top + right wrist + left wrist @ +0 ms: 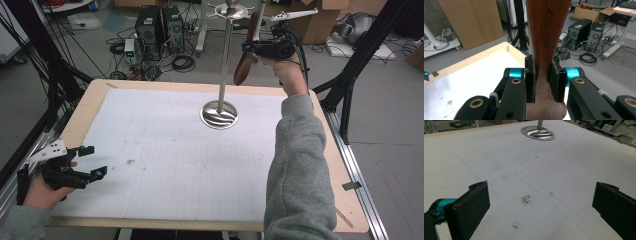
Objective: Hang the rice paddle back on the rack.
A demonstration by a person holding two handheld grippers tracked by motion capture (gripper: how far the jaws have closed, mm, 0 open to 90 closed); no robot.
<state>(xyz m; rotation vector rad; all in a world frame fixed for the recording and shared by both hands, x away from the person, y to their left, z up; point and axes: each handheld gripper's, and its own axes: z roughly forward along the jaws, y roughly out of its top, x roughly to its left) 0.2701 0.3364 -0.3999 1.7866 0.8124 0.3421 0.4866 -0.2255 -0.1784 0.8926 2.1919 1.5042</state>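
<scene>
Here the right tool (541, 80) grips a wooden spoon (547, 32) beside the stand (220, 114), while the left tool (541, 202) gapes empty.

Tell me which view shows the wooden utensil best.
The high view: the wooden utensil shows nearly whole there, hanging beside the metal stand, clamped in the right gripper. The right gripper view shows just its handle, close up, between the pads. The left gripper view looks across the table.

Wooden spoon (547, 30) cut off by the top and bottom edges in the right gripper view, its narrow middle covered by the pads (530, 78), top of the metal stand (538, 132) cut off in the left gripper view.
</scene>
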